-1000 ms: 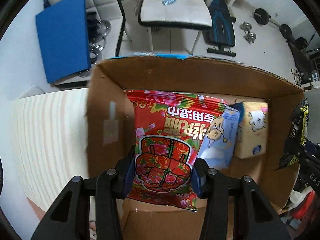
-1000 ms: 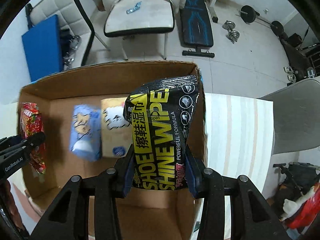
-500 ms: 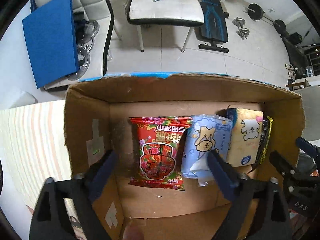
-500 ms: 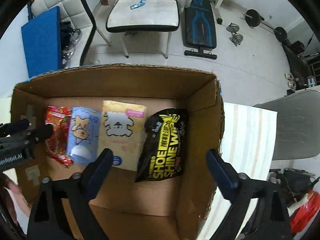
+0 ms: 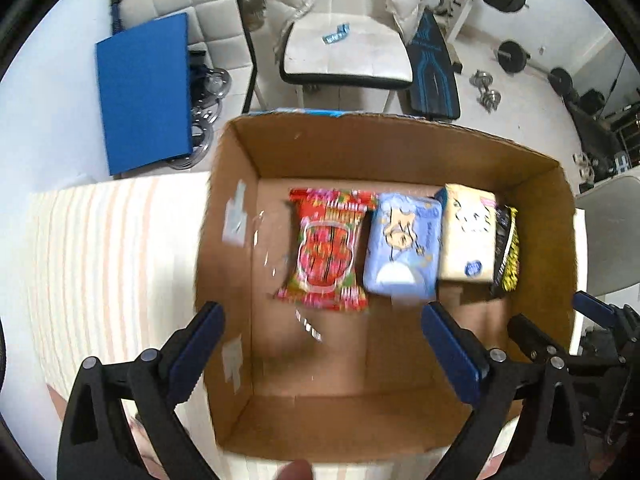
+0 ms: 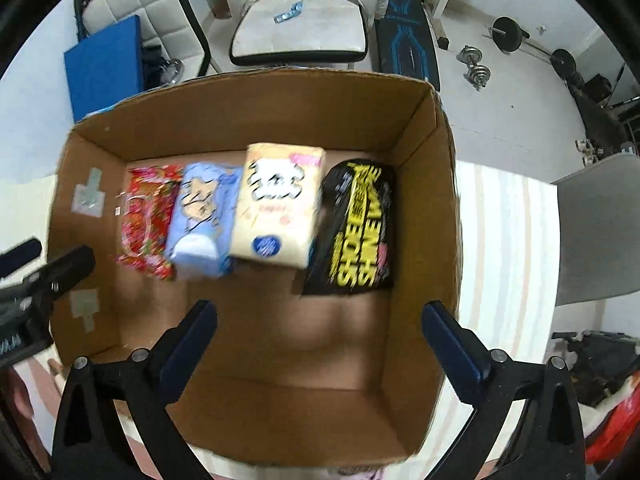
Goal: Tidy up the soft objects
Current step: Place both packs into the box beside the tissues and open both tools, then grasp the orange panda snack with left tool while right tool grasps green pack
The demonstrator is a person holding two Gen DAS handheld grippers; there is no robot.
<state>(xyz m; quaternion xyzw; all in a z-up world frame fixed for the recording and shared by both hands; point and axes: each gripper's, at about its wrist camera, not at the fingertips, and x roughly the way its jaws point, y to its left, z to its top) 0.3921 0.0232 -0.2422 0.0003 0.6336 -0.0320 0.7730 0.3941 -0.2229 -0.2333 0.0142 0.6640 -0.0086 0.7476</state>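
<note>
Both packs just released: red snack pack [image 5: 326,250] now lies toward the cardboard box [image 5: 400,140] left wall, then blue pack [image 5: 402,246], cream pack [image 5: 466,236], black shoe-wipes pack [image 6: 358,228] rightmost (row looks done). Left gripper [image 5: 324,348] and right gripper [image 6: 320,340] hang above pointing down, jaws opening, nothing between.

cardboard box [image 6: 420,208] is sitting on the bench [image 6: 504,240]. four packs are lying in a row w/in it, toward the far wall: floral pack [image 6: 146,220] leftmost, bear pack [image 6: 202,220] next, tissue pack [image 6: 276,204] third, wipes pack [image 6: 356,232] rightmost, all touching neighbours. chair [image 6: 300,28] is standing behind the box.
</note>
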